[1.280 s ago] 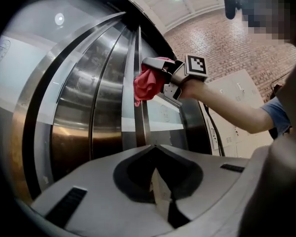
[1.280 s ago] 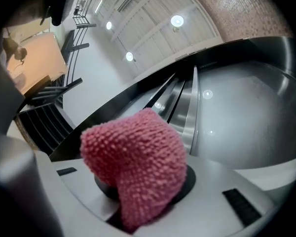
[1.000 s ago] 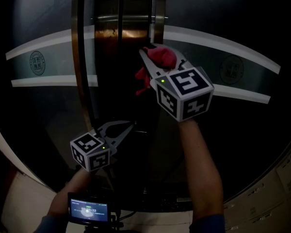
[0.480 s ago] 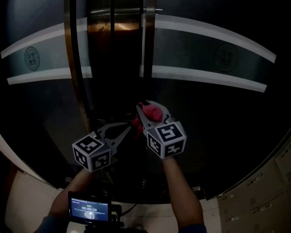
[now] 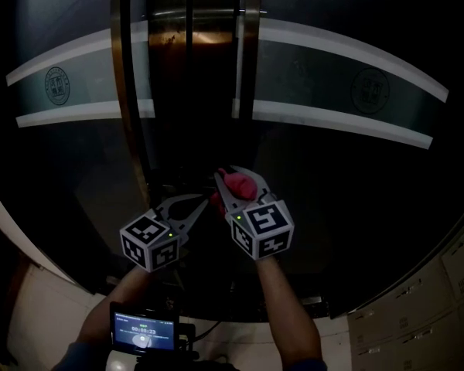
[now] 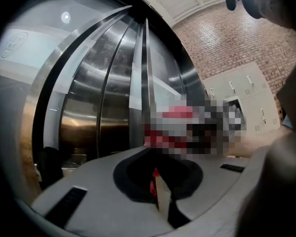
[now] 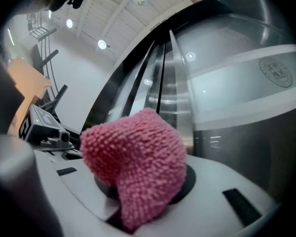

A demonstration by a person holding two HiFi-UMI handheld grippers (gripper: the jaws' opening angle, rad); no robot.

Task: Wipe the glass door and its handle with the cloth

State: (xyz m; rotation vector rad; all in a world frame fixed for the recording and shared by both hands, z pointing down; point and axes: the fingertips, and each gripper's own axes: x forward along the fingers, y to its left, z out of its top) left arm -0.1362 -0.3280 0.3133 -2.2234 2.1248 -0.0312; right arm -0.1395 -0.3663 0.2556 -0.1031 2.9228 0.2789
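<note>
While clamped in right tongs (image 5: 233,178), pink cloth (image 7: 138,162) bulges out, glass door (image 5: 332,168) ahead.

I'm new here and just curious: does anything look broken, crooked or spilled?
Nothing stands out. The glass door shows no crack or spill, its handle stands upright, and the pink cloth sits bunched in the jaws of the right gripper.

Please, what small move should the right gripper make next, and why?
Probably lift the right gripper, shut on the pink knitted cloth, up along the tall steel door handle: the cloth sits low, and most of the handle stands above it.
</note>
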